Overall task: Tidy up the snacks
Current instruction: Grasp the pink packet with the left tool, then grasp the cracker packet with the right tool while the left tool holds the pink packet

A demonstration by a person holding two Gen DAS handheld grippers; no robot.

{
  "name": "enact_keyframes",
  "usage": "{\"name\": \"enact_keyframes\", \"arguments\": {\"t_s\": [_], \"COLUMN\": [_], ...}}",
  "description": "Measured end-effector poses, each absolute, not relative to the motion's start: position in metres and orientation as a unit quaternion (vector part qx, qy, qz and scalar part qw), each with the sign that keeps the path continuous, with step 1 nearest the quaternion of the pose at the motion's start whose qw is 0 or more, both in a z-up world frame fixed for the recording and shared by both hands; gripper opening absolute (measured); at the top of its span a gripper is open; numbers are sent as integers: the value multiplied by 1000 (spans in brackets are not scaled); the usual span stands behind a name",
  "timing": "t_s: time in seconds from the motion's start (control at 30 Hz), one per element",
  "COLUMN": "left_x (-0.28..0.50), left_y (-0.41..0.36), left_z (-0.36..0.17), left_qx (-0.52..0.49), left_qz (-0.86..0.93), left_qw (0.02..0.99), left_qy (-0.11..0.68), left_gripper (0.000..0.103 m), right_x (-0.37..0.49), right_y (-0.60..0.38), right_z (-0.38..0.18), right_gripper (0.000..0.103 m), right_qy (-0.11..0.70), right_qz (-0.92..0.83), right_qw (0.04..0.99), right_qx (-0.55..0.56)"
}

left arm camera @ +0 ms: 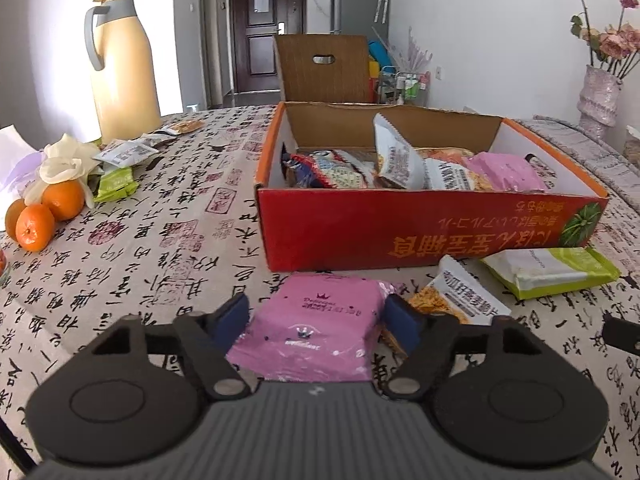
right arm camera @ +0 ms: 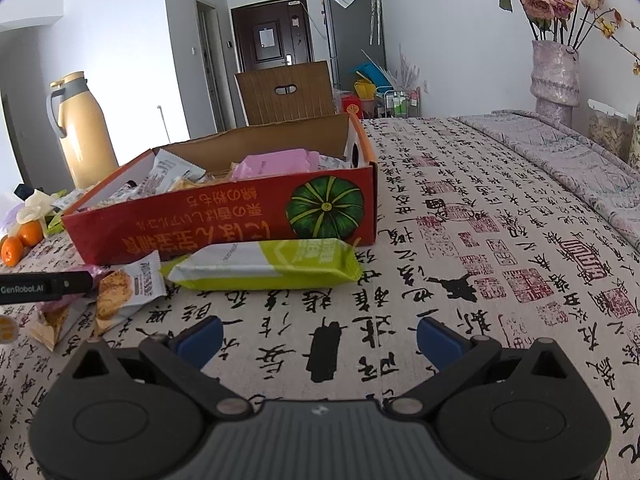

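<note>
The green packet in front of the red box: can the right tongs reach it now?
Probably yes. The right tongs are open and empty, and only bare tablecloth lies between them and the green packet.

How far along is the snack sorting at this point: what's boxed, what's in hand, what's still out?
Done: several packets, one pink, already lie in the red box. In hand: the left gripper brackets a pink packet in front of the box; whether it is clamped is unclear. The right gripper is open and empty. Left: the green-and-white packet, the cracker packet, and small packets near the thermos.
</note>
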State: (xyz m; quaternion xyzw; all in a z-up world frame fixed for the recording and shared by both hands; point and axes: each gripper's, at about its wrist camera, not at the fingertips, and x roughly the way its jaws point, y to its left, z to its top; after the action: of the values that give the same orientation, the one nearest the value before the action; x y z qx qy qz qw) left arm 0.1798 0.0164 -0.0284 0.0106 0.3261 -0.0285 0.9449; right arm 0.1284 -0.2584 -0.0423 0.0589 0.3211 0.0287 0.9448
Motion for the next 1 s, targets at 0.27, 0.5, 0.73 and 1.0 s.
{"name": "enact_keyframes", "arguments": {"t_s": [0.27, 0.5, 0.73, 1.0], "left_x": [176, 170, 157, 146], "left_y": [15, 18, 30, 55], "left_z": [-28, -23, -14, -11], "left_qx": [10, 4, -12, -22], "left_qz": [-31, -31, -20, 3], "left_qw": [947, 952, 960, 965], "left_qy": [319, 304, 278, 263], "left_gripper": [61, 60, 60, 60], "right_x": [129, 129, 130, 130], "right_y": [-259, -259, -260, -256], "right_z": [-44, -45, -46, -47], "right_gripper": [103, 103, 103, 103], "right_qy": [323, 324, 326, 327], "right_qz": [29, 31, 32, 27], "right_qw": [944, 943, 943, 943], "right_qx": [60, 63, 65, 53]}}
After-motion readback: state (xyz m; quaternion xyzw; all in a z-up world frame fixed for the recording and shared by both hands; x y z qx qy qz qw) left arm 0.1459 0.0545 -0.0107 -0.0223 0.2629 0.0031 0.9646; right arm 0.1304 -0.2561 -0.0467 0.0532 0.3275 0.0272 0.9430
